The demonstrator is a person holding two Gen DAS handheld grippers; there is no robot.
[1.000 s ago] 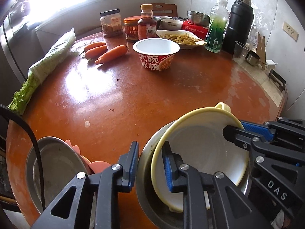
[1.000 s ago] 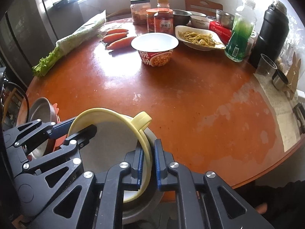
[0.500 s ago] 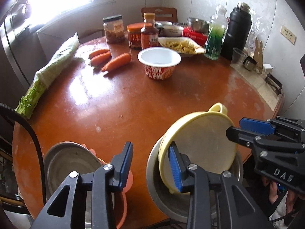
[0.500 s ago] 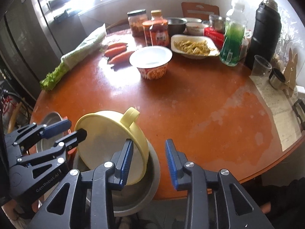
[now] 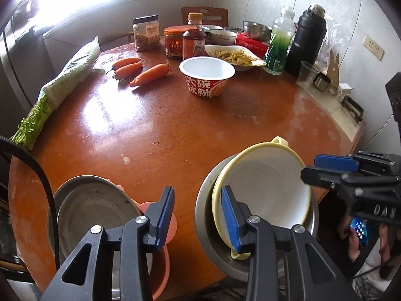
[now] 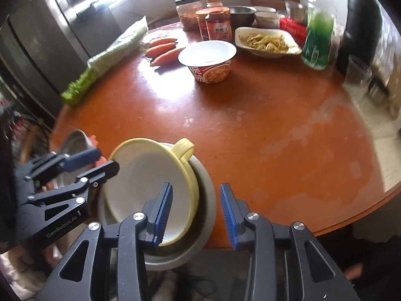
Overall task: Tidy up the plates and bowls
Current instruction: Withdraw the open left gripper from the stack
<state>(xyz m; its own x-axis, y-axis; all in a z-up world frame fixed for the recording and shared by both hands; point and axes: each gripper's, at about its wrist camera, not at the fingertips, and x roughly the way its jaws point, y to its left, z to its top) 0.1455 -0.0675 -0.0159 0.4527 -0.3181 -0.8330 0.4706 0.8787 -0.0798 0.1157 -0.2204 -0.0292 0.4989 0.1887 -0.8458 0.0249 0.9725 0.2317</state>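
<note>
A yellow bowl with a loop handle (image 5: 263, 185) (image 6: 150, 188) sits tilted inside a larger steel bowl (image 5: 204, 215) (image 6: 208, 200) at the table's near edge. My left gripper (image 5: 198, 215) is open, its right finger just over the yellow bowl's near rim. My right gripper (image 6: 196, 210) is open, its left finger over the yellow bowl. Left of them a steel plate (image 5: 95, 205) (image 6: 75, 138) rests in an orange-pink bowl (image 5: 165, 228).
On the round red-brown table (image 5: 175, 125) stand an instant noodle cup (image 5: 206, 75), three carrots (image 5: 147, 75), bagged celery (image 5: 67, 75), jars, a sauce bottle (image 5: 194, 40), a dish of food (image 5: 235, 55), a green bottle (image 5: 279, 45) and a black flask (image 5: 305, 40).
Both grippers have opened and let go of the yellow bowl's rim, then pulled back. The yellow bowl has settled lower into the steel bowl.
</note>
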